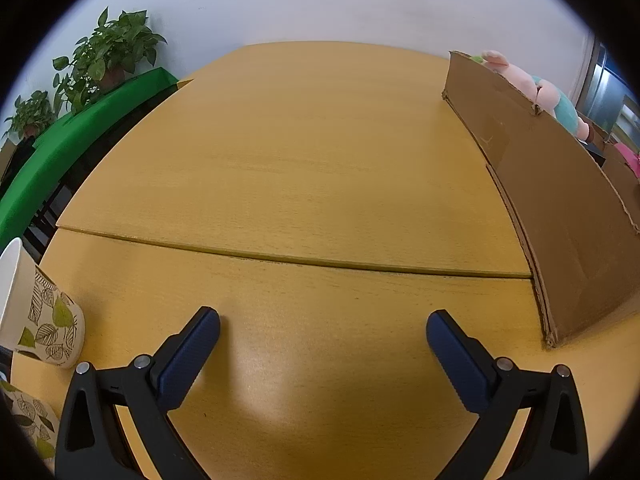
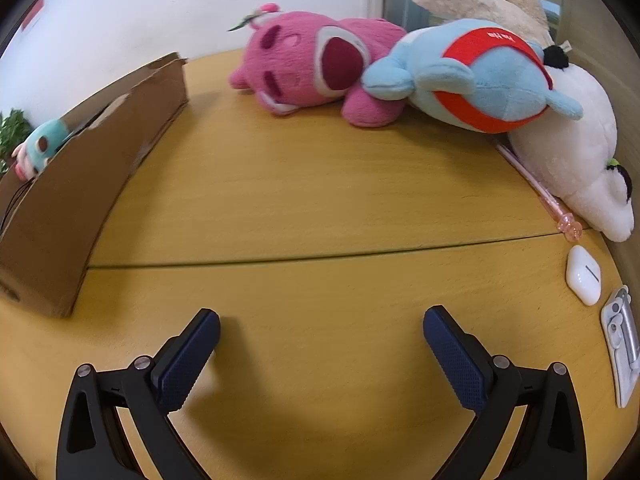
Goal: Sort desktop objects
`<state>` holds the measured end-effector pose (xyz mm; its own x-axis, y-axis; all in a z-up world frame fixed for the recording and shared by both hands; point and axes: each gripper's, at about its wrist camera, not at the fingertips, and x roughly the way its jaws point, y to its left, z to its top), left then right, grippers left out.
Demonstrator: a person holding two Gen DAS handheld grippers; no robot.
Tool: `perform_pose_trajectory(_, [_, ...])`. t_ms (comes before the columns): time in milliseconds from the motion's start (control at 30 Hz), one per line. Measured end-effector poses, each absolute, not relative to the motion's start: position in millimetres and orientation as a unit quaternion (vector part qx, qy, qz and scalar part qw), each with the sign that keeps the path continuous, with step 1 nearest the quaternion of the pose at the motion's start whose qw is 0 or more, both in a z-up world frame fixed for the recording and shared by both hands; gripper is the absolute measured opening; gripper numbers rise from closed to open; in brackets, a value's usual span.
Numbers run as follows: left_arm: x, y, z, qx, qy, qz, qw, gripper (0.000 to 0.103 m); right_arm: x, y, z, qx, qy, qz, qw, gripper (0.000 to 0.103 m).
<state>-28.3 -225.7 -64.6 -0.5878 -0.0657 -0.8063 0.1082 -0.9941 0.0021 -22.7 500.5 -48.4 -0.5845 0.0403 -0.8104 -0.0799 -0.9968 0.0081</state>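
Seen from the left wrist: left gripper tilted down over a bare stretch of wooden table, blue-padded jaws spread wide with nothing between them. To its left, at the frame's edge, a leaf-patterned paper cup lying on its side; a second one just below it, partly cut off. To the right, a cardboard box standing on the table, with a pink-and-teal plush poking above its wall. Potted plants on a green surface beyond the table's far left corner.

Seen from the right wrist: right gripper likewise angled down, jaws wide apart and empty — only tabletop beneath. Piled at the far right, touching one another: a pink plush, a blue plush with red bands, a white plush. A pink pen lying against the white plush; near it, a white earbud case and — at the edge — a flat white packet.
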Motion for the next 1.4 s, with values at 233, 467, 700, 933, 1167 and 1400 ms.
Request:
perform_pose_trajectory(233, [-29.3,-223.1,-63.0,0.453,0.023,-0.890,0.049,0.103,-34.2,508.4,-47.5,-0.457,0.018,0.889,0.025,0.103])
perform_pose_trajectory(467, [-29.3,-224.0,-63.2,0.453,0.024,-0.890,0.049,0.103,-33.6,508.8,-48.0,-0.456,0.018,0.889,0.024,0.103])
perform_pose_trajectory(700, [-29.4,-224.6,-62.7,0.453,0.024,-0.890,0.048,0.103,-33.3,509.1,-48.3,-0.456,0.018,0.889,0.024,0.103])
perform_pose_trajectory(933, [-29.3,-224.8,-62.4,0.453,0.024,-0.890,0.048,0.103,-34.5,509.6,-49.2,-0.456,0.018,0.889,0.024,0.103])
perform_pose_trajectory(1167, [-31.3,-226.6,-62.5,0.453,0.025,-0.890,0.048,0.103,-34.6,510.1,-50.8,-0.456,0.018,0.890,0.023,0.103])
perform_pose_trajectory(1400, [-31.4,-227.3,-63.0,0.453,0.025,-0.890,0.048,0.103,-35.5,510.3,-52.8,-0.456,0.017,0.889,0.023,0.103])
